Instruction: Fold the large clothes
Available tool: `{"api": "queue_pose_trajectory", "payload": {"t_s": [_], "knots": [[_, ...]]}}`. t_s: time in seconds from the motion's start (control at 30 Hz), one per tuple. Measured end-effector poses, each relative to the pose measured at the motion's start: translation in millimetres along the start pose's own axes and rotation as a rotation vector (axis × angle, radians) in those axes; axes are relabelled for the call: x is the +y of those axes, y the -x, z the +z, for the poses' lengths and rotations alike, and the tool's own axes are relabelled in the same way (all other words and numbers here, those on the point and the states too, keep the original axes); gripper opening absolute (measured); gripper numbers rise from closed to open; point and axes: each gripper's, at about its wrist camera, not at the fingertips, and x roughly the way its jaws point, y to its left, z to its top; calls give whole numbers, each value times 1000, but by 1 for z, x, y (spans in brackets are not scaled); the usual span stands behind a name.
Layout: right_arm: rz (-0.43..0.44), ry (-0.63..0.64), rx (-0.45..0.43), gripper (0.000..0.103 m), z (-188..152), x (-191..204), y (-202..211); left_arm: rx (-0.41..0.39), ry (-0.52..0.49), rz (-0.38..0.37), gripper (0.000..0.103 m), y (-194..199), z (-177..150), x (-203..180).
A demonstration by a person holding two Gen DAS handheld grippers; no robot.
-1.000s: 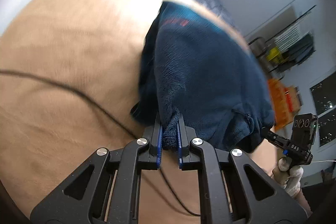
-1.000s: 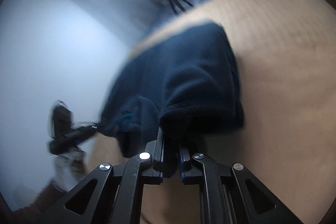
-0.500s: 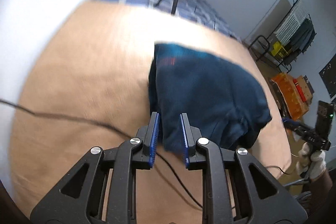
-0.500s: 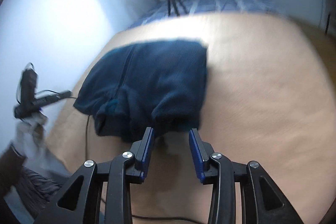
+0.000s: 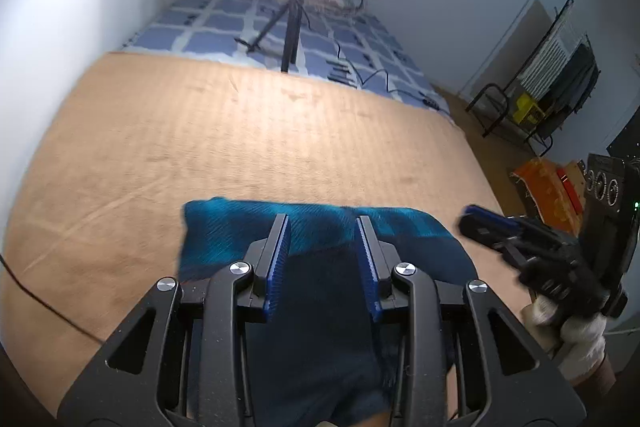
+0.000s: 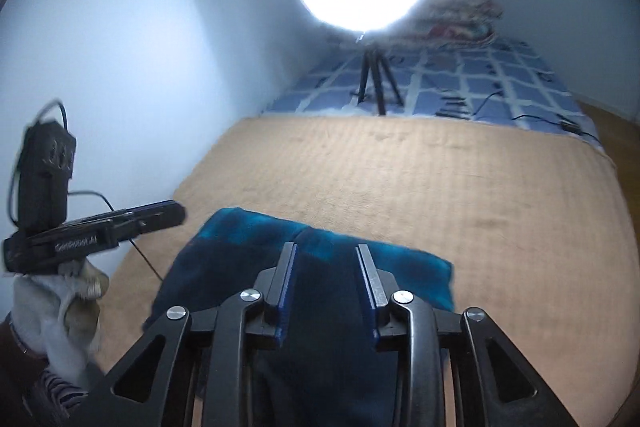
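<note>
A dark blue fleece garment lies folded into a compact block on the tan blanket, near its front edge. It also shows in the right wrist view. My left gripper is open and empty, held just above the garment. My right gripper is open and empty above the same garment. Each gripper shows in the other's view: the right one to the right, the left one to the left, both beside the garment.
A ring light on a tripod stands on the blue checked bedding beyond the blanket. A black cable crosses the blanket at the left. A white wall is at the left; a clothes rack and orange boxes are at the right.
Both grippers let go of the fleece garment and opened wide. They drew back toward the blanket's front edge and tilted up, so the garment now lies low under the fingers.
</note>
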Motion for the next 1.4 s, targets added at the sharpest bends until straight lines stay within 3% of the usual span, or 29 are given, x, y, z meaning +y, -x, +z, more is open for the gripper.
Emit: {"api": "queue_pose_trajectory", "payload": {"t_s": [0.17, 0.33, 0.43, 0.53, 0.63, 0.77, 0.93, 1.03, 1.13, 1.23, 1.4], "knots": [[-2, 8, 75, 24, 3, 5, -52, 61, -39, 33, 33, -50, -3, -2], [0, 31, 131, 24, -29, 8, -79, 134, -38, 25, 32, -76, -36, 26], [27, -11, 100, 24, -53, 2, -85, 96, -33, -11, 32, -85, -60, 41], [0, 3, 80, 22, -63, 3, -97, 63, -61, -3, 32, -86, -63, 39], [-5, 23, 112, 22, -51, 5, -91, 82, -65, -3, 32, -70, -55, 35], [19, 42, 62, 23, -44, 6, -40, 56, -97, -4, 32, -25, -59, 33], [9, 48, 101, 23, -75, -2, 5, 110, -138, 15, 32, 5, -96, 46], [-4, 30, 141, 23, -94, -8, 9, 164, -101, 35, 33, -1, -114, 64], [-20, -6, 199, 23, -115, -18, -4, 180, -21, 10, 36, -10, -129, 82], [-27, -2, 226, 23, -128, -20, -14, 192, -67, 16, 38, -15, -133, 81], [-16, -7, 232, 23, -126, -24, -14, 193, -34, -22, 38, -2, -128, 86]]}}
